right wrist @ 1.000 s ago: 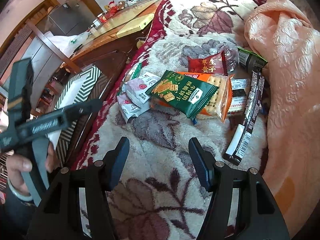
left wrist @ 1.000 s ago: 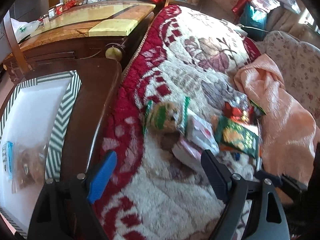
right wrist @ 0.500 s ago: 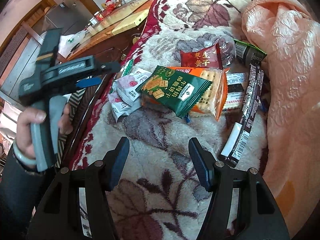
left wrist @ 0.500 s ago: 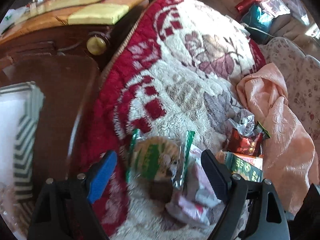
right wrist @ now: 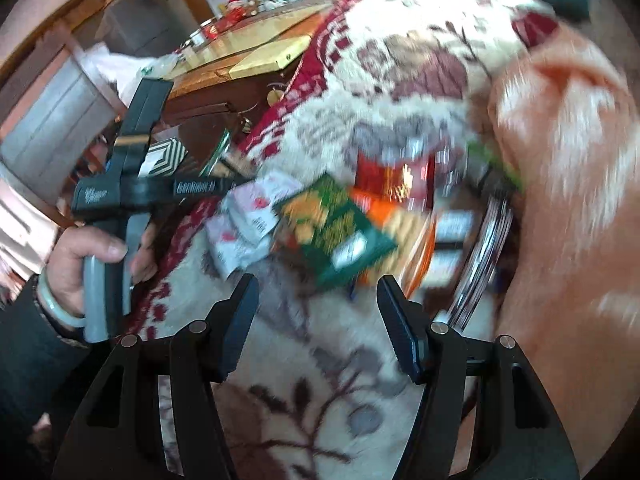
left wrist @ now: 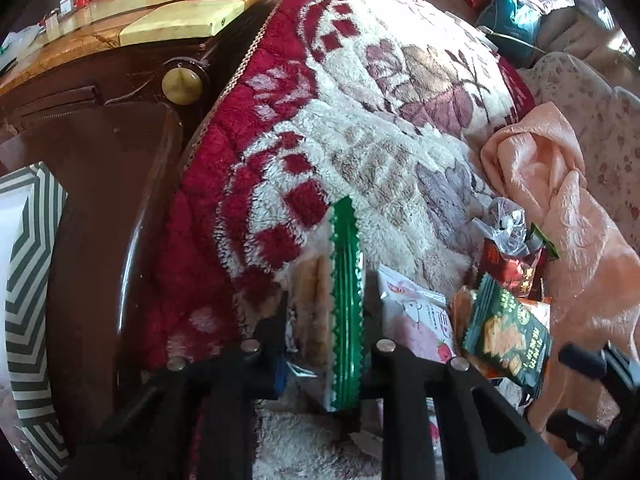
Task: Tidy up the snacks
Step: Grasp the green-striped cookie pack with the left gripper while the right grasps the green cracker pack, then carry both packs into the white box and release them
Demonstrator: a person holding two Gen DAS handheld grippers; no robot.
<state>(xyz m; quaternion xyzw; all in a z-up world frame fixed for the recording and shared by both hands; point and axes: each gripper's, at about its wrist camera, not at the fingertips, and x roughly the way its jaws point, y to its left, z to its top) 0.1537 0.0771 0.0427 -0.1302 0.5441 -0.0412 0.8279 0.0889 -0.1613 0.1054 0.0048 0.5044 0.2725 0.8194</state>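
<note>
on the far left of the left gripper's view sits a striped box point(left wrist: 30, 280) on a dark wood tabletop point(left wrist: 108, 208). that looks like the place for the snacks, though the person's plan cannot be known.

right in front, the left gripper point(left wrist: 326, 354) has just been closing, and a clear snack pack with green edges point(left wrist: 344, 312) is between its fingers. the fingers look pressed on it from both sides. the pack stands on its edge on the fluffy blanket point(left wrist: 360, 128), with a biscuit showing inside.

just to the right of this gripper lie a white and pink pack point(left wrist: 416, 316), a dark green cracker pack point(left wrist: 506, 336) and a red pack point(left wrist: 508, 268). beyond them is a peach cloth point(left wrist: 560, 200).

the right gripper point(right wrist: 318, 322) hangs over the blanket with its fingers apart and nothing in them. the snack pile lies ahead of it, blurry.

to do this step well, the person should hold the pack firm but not crush the biscuit. lift it straight up first, so it does not drag the white and pink pack along. then carry it left to the striped box and let go low down.
</note>
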